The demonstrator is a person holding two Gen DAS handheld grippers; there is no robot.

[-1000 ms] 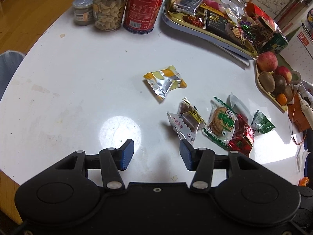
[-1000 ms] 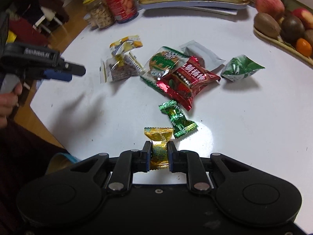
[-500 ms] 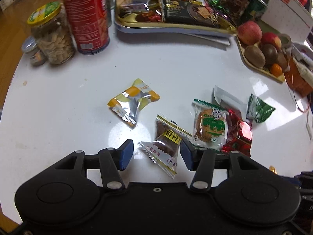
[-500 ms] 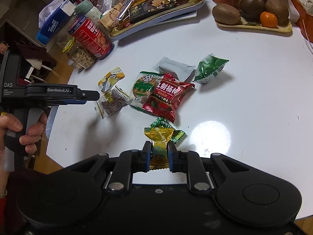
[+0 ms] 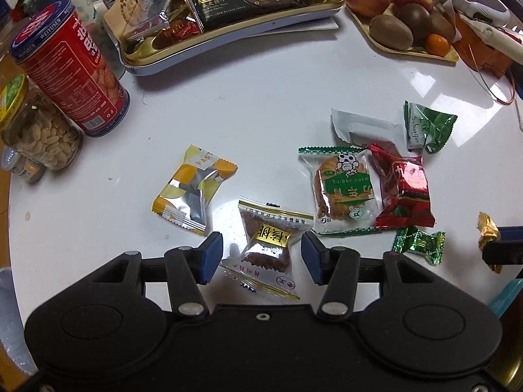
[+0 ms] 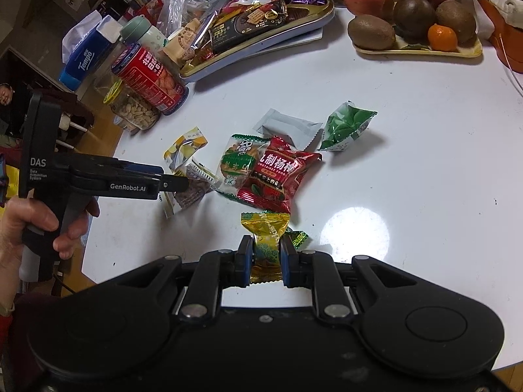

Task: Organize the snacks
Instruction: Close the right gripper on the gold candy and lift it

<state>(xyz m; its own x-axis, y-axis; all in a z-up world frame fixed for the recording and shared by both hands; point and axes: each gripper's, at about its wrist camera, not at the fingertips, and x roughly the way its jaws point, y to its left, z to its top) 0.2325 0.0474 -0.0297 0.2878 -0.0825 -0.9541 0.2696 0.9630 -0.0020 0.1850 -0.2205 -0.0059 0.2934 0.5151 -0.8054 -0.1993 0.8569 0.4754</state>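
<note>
Snacks lie scattered on the white table [image 5: 261, 104]: the clear-wrapped brown cake [image 5: 266, 245] sits between the spread, non-touching jaws of the left gripper [image 5: 261, 258], beside a yellow packet [image 5: 193, 189], a green-edged biscuit [image 5: 343, 192] and a red packet [image 5: 405, 192]. The right gripper [image 6: 266, 258] is clenched on a gold candy [image 6: 265, 238] above a green candy [image 6: 296, 237]. 1 gold tray [image 5: 228, 42] of snacks stands beyond.

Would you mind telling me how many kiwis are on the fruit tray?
3, possibly more hidden: one kiwi at the tray's front left, one mid-tray behind it, one right, above the small orange.
</note>
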